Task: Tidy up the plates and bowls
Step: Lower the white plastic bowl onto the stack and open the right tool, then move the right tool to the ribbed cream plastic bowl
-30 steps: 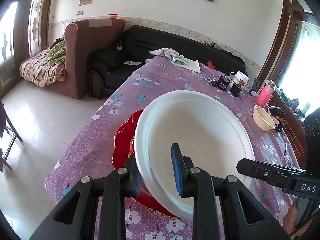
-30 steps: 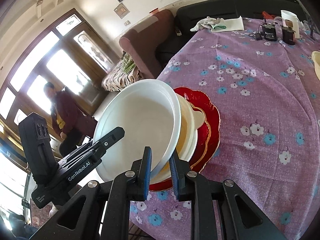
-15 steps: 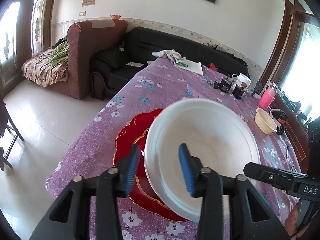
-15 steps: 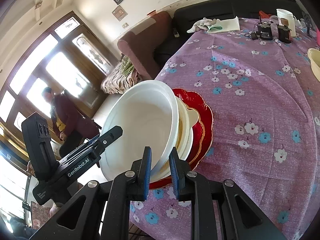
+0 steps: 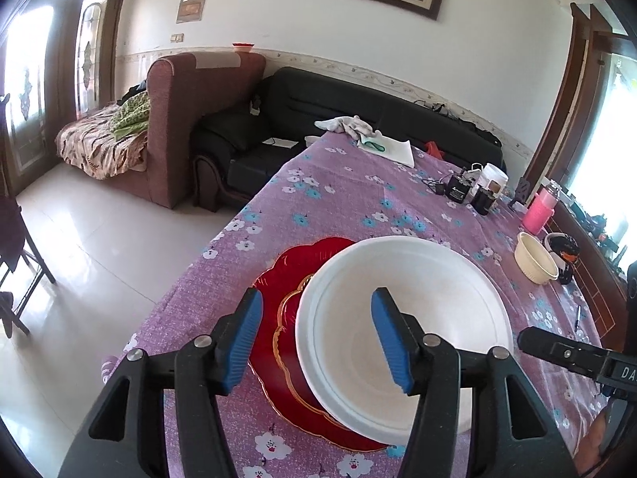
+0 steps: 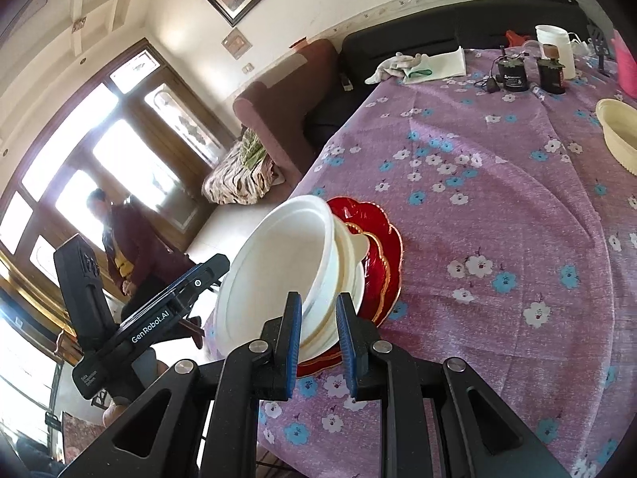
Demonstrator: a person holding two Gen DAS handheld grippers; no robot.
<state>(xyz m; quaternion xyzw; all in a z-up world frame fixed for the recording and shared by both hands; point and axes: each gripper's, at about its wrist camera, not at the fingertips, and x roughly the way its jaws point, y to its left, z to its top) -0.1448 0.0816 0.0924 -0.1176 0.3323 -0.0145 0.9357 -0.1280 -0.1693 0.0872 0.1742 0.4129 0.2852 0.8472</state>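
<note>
Purple flowered cloth covered the table (image 5: 350,199), with a dark sofa (image 5: 358,103) and a brown armchair (image 5: 191,91) beyond its far end, and a person (image 6: 127,247) stood by the bright windows on the left. Near the table's near left corner sat the stack being built: a red scalloped plate (image 5: 294,271) underneath, a cream dish (image 6: 350,255) on it, and a large white bowl (image 5: 418,310) tilted over both. The right tongs (image 6: 318,330) were closed on the bowl's near rim, holding it at a slant — apparently to steer it down into the dish. The left tongs (image 5: 318,334) had just been opening, and their blue pads stood apart on either side of the bowl's left rim without pressing it; the release looked meant to leave the settling to the right hand. A second cream bowl (image 5: 535,257) waited far right, well apart from the stack, beside a pink bottle (image 5: 541,207) — probably the next piece to gather.
</note>
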